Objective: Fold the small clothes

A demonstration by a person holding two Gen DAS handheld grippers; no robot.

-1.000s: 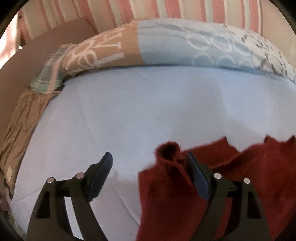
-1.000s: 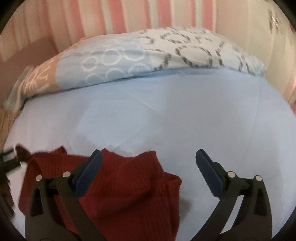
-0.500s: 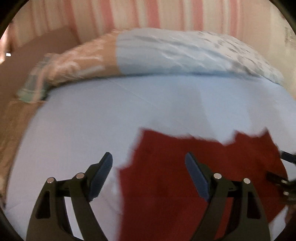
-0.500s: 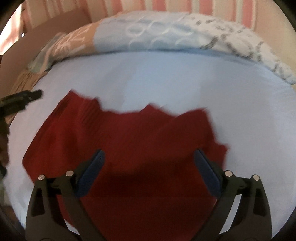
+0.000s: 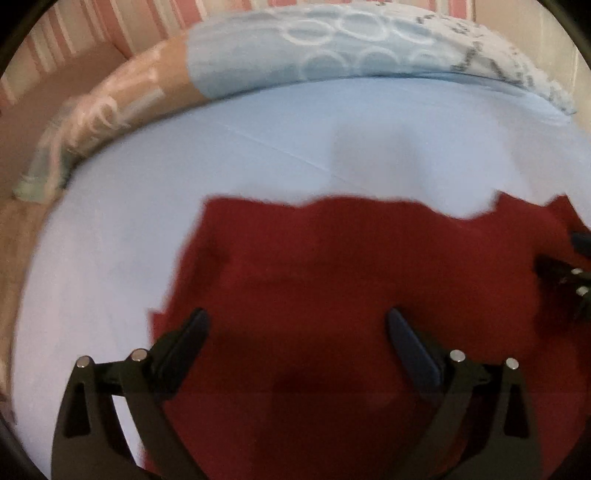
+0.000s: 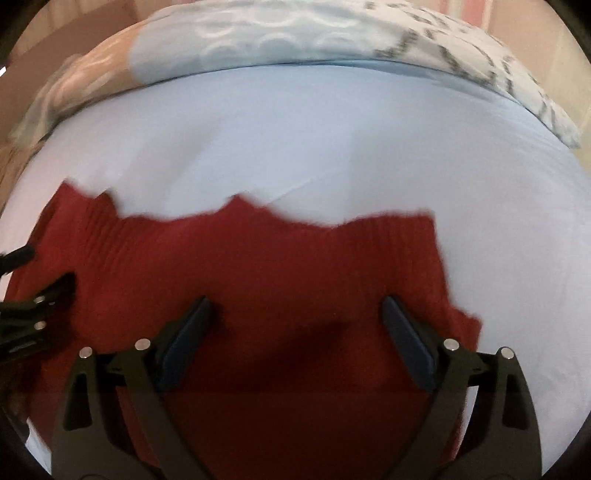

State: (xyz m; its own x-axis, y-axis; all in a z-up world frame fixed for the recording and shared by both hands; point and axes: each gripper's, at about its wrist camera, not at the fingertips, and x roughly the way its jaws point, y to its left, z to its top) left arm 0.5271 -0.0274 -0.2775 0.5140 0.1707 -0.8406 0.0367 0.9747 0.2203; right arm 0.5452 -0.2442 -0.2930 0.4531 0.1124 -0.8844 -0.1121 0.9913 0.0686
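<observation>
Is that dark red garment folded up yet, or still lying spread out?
Spread out: the red garment lies flat and wide across the blue sheet, no fold visible.

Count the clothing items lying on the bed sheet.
1. A red garment is spread on the light blue sheet, under both open claws. Its near edge is out of frame, so anything there stays unseen.

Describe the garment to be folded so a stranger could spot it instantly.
Start from the pale blue bed sheet, with a patterned pillow along its far edge. Nearer, beneath both open grippers, lies the dark red knit garment: the only red, ribbed thing there.
</observation>
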